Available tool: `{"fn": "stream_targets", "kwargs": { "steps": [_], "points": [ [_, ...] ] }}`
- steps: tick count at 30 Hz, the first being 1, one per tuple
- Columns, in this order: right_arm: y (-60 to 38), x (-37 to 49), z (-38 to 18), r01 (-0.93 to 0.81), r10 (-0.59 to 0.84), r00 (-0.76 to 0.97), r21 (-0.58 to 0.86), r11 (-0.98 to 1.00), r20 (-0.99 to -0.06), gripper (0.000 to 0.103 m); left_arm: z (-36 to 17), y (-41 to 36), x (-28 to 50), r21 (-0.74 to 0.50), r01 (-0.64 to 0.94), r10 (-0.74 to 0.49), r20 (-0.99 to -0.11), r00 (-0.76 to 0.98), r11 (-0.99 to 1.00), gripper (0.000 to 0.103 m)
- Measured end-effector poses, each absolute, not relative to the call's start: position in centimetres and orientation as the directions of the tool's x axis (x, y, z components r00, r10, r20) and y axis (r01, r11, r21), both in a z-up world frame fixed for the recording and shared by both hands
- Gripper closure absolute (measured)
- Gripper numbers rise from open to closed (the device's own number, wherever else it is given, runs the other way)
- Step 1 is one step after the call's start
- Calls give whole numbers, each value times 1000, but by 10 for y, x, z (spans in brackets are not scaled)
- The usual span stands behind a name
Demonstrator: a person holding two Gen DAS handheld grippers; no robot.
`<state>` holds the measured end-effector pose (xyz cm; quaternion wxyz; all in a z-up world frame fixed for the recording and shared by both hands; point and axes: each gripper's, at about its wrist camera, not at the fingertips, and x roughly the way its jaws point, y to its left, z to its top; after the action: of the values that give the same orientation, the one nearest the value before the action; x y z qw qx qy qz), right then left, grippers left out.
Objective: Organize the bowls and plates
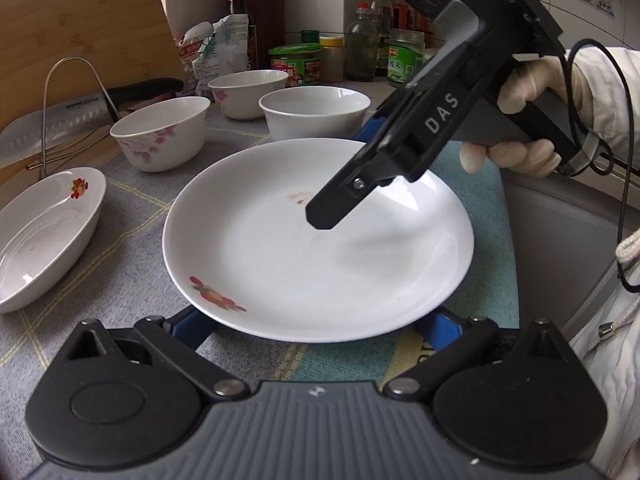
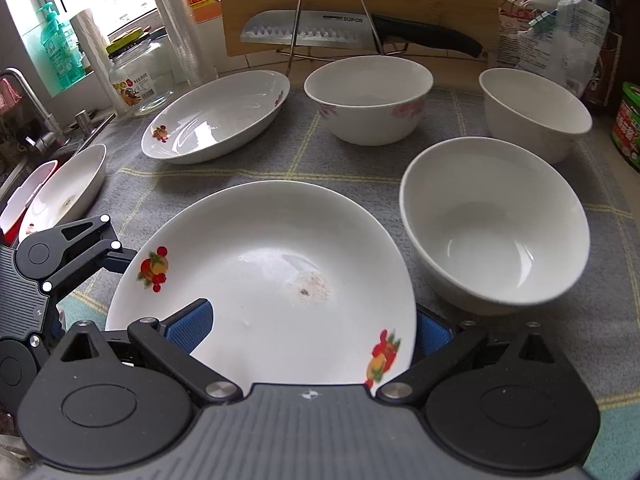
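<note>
A white plate [image 1: 320, 248] with fruit decals sits in the middle of the grey checked mat [image 1: 132, 240]. My left gripper [image 1: 316, 328] is open, and its blue pads reach under the plate's near rim, which hides their tips. My right gripper [image 1: 348, 172] comes in from the upper right, also open. One of its fingers hangs over the plate's middle and the other is beyond the far rim. In the right wrist view the plate [image 2: 272, 264] fills the space between the right gripper [image 2: 310, 328] pads, one pad in front of it and one behind. Whether the plate is lifted, I cannot tell.
An oval dish [image 2: 216, 116], two flowered bowls [image 2: 368, 96] [image 2: 532, 112] and a plain bowl [image 2: 492, 224] ring the plate. Another dish [image 2: 68, 188] lies by the sink. Behind stand a knife [image 2: 320, 30] on a wire rack, a cutting board and jars. A gloved hand [image 1: 528, 88] holds the right gripper.
</note>
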<state>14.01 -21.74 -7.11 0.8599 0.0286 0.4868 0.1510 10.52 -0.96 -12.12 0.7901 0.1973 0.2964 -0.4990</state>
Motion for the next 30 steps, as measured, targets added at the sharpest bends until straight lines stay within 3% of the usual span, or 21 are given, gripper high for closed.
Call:
{"fn": "stream_targets", "kwargs": {
  "steps": [30],
  "points": [
    [-219, 147, -68, -209, 317, 444, 247, 946, -838, 0, -121, -4, 108, 23, 921, -689, -657, 308, 390, 0]
  ]
}}
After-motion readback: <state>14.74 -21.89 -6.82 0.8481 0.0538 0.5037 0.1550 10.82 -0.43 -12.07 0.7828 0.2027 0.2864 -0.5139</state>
